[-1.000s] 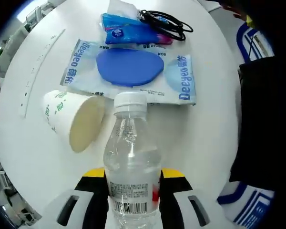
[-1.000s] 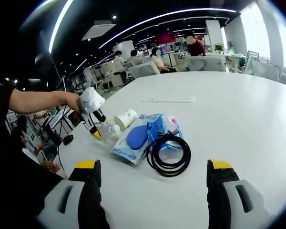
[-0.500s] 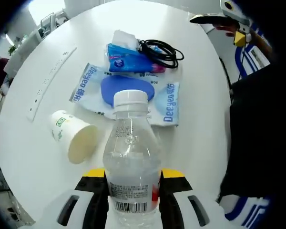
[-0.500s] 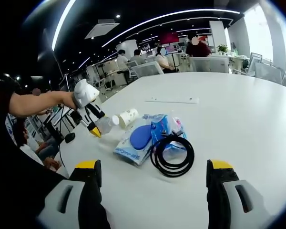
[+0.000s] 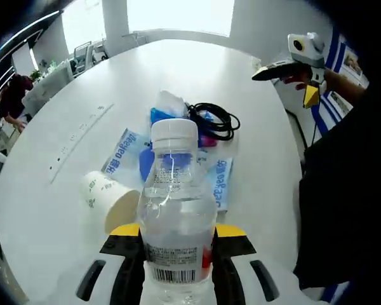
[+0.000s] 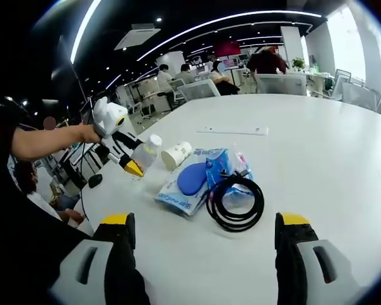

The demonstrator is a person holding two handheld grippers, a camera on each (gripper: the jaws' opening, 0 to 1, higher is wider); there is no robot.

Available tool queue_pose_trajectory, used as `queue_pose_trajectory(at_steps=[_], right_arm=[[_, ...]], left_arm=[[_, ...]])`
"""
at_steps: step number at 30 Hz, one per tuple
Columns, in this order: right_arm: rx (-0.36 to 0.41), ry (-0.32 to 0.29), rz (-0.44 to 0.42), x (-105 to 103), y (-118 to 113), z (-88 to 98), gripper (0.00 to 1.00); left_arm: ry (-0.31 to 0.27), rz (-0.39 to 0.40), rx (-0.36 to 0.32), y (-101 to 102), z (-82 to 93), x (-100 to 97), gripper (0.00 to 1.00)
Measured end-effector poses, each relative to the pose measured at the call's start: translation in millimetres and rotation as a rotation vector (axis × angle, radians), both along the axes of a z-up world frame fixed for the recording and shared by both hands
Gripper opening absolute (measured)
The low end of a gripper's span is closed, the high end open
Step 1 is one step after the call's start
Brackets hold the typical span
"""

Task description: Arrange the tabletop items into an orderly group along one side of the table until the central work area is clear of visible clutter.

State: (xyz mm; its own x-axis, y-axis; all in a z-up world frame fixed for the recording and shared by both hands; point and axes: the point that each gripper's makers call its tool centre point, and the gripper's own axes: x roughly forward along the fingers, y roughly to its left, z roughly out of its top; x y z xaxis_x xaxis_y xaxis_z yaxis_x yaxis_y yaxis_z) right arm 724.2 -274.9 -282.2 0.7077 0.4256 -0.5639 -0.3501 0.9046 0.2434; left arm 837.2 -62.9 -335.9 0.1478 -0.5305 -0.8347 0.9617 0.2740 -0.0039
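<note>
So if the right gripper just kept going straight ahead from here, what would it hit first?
Probably the coiled black cable, lying on the table between the open jaws of the right gripper; depth is hard to judge.

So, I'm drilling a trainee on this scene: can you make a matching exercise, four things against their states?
Things:
1. water bottle
2. paper cup
3. black cable
4. right claw

States:
A. coiled in a loop on the table
B. open, holding nothing
C. lying on its side, mouth toward the left gripper view's camera
D. clamped upright between yellow-tipped jaws

Pairs: 1-D, 2-C, 3-A, 4-B
</note>
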Motion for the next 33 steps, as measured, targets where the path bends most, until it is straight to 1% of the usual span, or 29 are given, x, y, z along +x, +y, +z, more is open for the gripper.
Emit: queue_pose_trajectory(at_steps=[6,7,9,10,13,16,19,20,24,26,28,29,30,31,33], right_arm=[[-0.002,0.006,-0.003,-1.9,1.8,-1.4,0.87],[-0.003,0.007,-0.003,-2.2,2.3,-1.7,0.87],[-0.006,0.01,-0.003,-2.4,2.6,-2.4,0.87],[-0.009,0.011,-0.003,-2.4,3.0,-2.5,0.87],[-0.016,0.015,-0.002,-2.4,3.7,-3.6,0.87],[-0.02,0.017,-0.004,-2.4,3.0,-3.8,0.87],[-0.019,0.019,-0.008,-2.5,2.8,-3.7,0.87],[-0.021,0.02,-0.009,-2.6,2.6,-4.0,0.87],[-0.022,0.021,-0.015,-2.5,2.3,-4.4,0.87],[-0.023,0.018,-0.017,-2.3,2.7,-4.2,0.87],[-0.024,0.017,-0.02,-2.4,3.4,-4.3,0.87],[-0.023,0.016,-0.022,-2.3,3.3,-4.5,0.87],[-0.021,0.016,-0.026,-2.2,3.3,-4.9,0.87],[-0.019,0.016,-0.028,-2.4,3.5,-5.4,0.87],[-0.021,0.014,-0.03,-2.6,3.6,-5.8,0.86]], left_arm=[[-0.014,0.011,-0.138,-15.1,5.2,-3.9,0.37],[-0.018,0.016,-0.15,-16.3,5.8,-4.2,0.37],[-0.05,-0.005,-0.192,-21.8,9.3,-6.1,0.37],[-0.053,-0.013,-0.221,-24.0,9.8,-6.4,0.37],[-0.008,0.003,-0.307,-32.2,12.6,-13.3,0.37],[-0.01,-0.001,-0.35,-33.7,12.1,-14.5,0.37],[-0.02,-0.056,-0.412,-39.0,14.7,-20.6,0.37],[-0.027,-0.059,-0.42,-38.4,13.8,-21.5,0.37],[-0.015,-0.06,-0.441,-38.9,11.7,-26.3,0.38],[0.0,-0.06,-0.458,-35.3,8.4,-26.4,0.38],[-0.002,-0.071,-0.462,-31.0,4.5,-27.6,0.38],[0.007,-0.076,-0.471,-30.0,4.2,-29.4,0.38],[0.027,-0.079,-0.496,-30.0,5.1,-33.6,0.38],[0.025,-0.081,-0.509,-28.7,4.9,-34.2,0.38],[0.004,-0.101,-0.511,-24.9,2.9,-36.0,0.38]])
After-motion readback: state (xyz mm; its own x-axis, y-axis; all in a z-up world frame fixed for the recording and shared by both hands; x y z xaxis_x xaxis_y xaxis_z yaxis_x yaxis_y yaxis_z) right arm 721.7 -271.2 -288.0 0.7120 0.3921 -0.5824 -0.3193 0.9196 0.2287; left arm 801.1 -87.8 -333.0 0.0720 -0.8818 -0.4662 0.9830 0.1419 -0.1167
